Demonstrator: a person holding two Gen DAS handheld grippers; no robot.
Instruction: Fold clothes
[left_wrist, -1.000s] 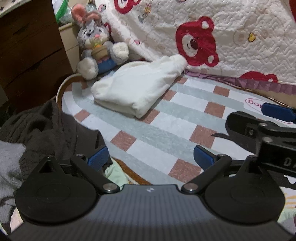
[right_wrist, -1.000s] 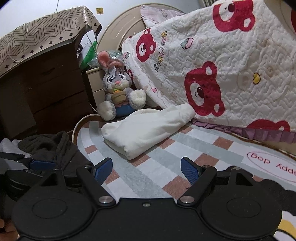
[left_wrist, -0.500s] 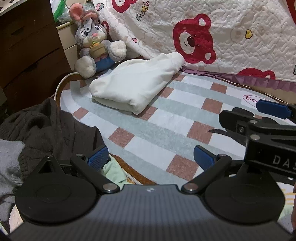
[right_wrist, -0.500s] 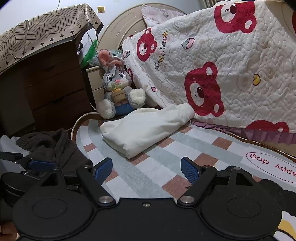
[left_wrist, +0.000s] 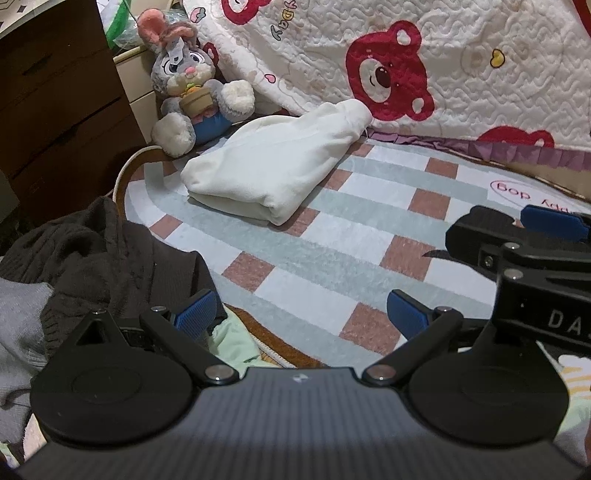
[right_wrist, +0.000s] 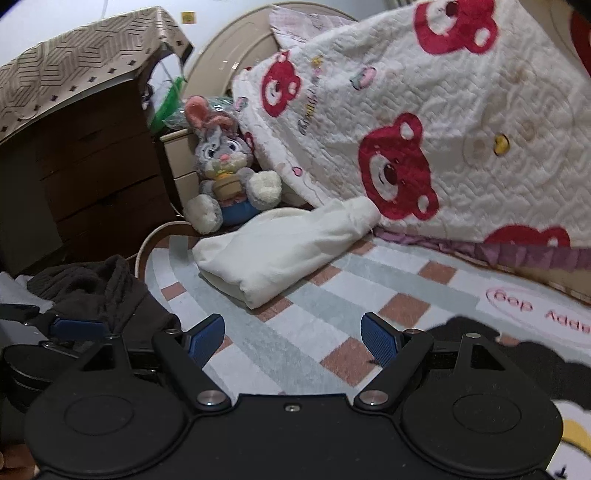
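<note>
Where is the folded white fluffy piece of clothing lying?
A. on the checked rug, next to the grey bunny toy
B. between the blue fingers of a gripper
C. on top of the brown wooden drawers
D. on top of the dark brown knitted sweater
A: the folded white fleece garment lies flat on the checked rug, just beside the grey plush bunny, and neither gripper is touching it.

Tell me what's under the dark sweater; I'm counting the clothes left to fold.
A grey garment and a pale green one poke out from under the dark sweater, which lies at the rug's edge. How far they reach, or whether more is buried, is hidden.
</note>
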